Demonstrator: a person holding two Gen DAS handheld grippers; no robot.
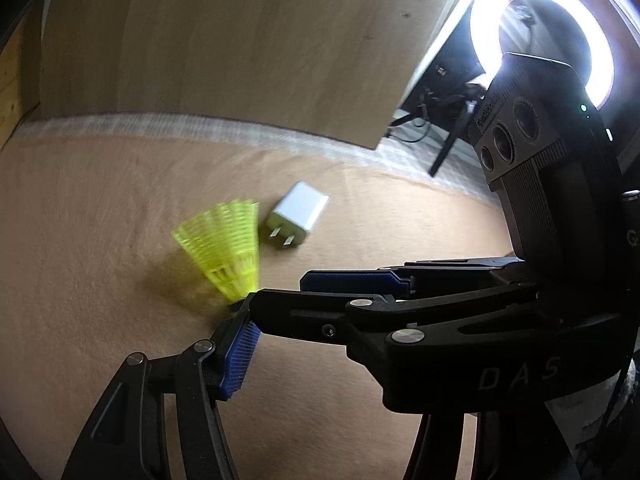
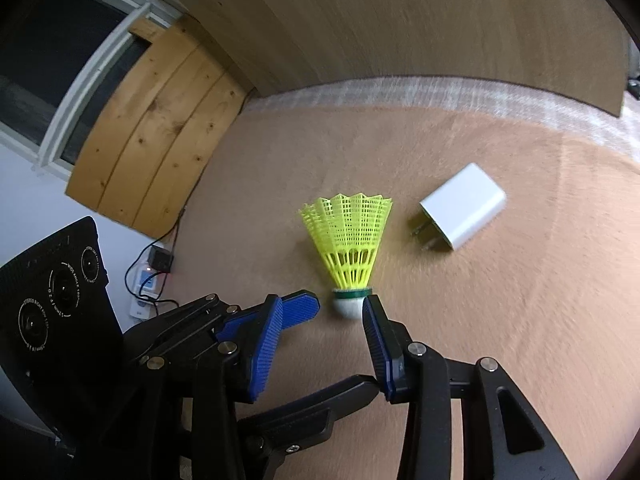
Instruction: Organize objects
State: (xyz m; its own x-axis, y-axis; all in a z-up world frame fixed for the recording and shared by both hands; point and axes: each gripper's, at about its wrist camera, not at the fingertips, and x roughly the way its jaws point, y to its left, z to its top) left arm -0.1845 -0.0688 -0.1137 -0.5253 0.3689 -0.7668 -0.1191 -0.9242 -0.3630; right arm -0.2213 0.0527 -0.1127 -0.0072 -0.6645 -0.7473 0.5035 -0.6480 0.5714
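Note:
A yellow plastic shuttlecock [image 2: 349, 245] with a white cork and green band lies on the tan table [image 2: 500, 320], cork toward me. A white plug charger [image 2: 462, 207] lies just to its right, prongs facing left. My right gripper [image 2: 320, 316] is open, its fingers either side of the cork, the right pad [image 2: 374, 332] touching or nearly touching it. My left gripper [image 2: 296, 312] is open and comes in from the left beside the cork. In the left wrist view the shuttlecock [image 1: 224, 248] and charger [image 1: 298, 220] lie ahead; the right gripper [image 1: 276, 292] crosses from the right.
A wooden board [image 2: 360, 20] stands along the table's back edge. Pine planks [image 2: 156, 132] lean at the left by a window. A ring light [image 1: 540, 40] glares at the right. A power strip and cables [image 2: 150, 280] lie on the floor.

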